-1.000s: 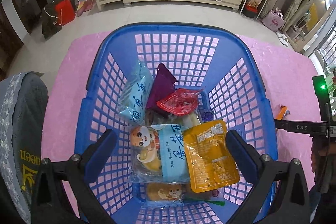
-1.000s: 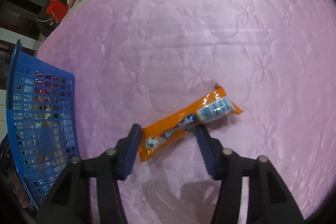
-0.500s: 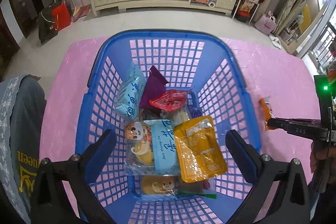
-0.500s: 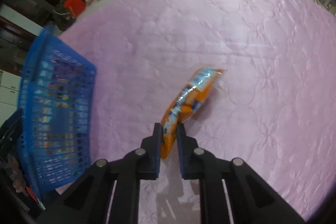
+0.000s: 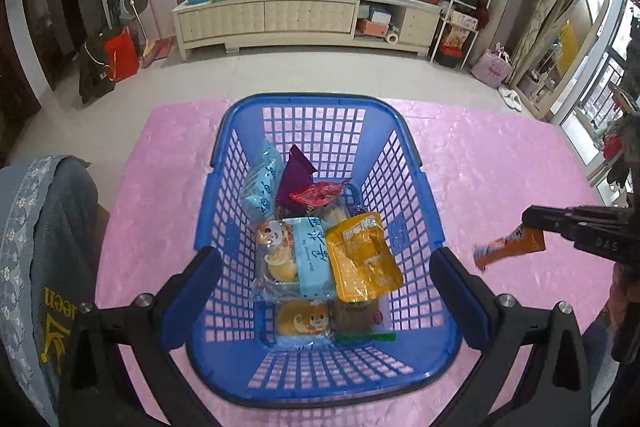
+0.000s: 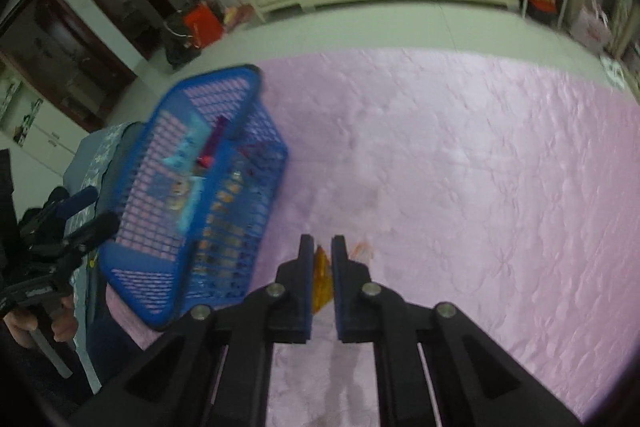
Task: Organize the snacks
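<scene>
A blue plastic basket (image 5: 436, 227) stands on the pink cloth (image 5: 500, 163) and holds several snack packets, among them an orange pouch (image 5: 362, 259) and a light blue pack (image 5: 262, 183). My left gripper (image 5: 326, 281) hangs open above the basket's near end, nothing between its fingers. My right gripper (image 6: 322, 251) is shut on a long orange snack stick (image 6: 322, 283), lifted off the cloth. In the left wrist view that orange snack stick (image 5: 510, 247) hangs in the air right of the basket, pinched by the right gripper (image 5: 530, 221). The basket (image 6: 244, 219) sits left of the right gripper.
The pink cloth (image 6: 480, 163) covers the table, its far edge ending at a tiled floor. A long cream cabinet (image 5: 296, 15) stands against the far wall. A person's grey sleeve (image 5: 44, 239) shows at the left. A hand (image 6: 48, 319) holds the left gripper's handle.
My right gripper closed on the orange snack stick, lifted it off the cloth and swung toward the basket. My left gripper rose and drew back, so the basket looks smaller.
</scene>
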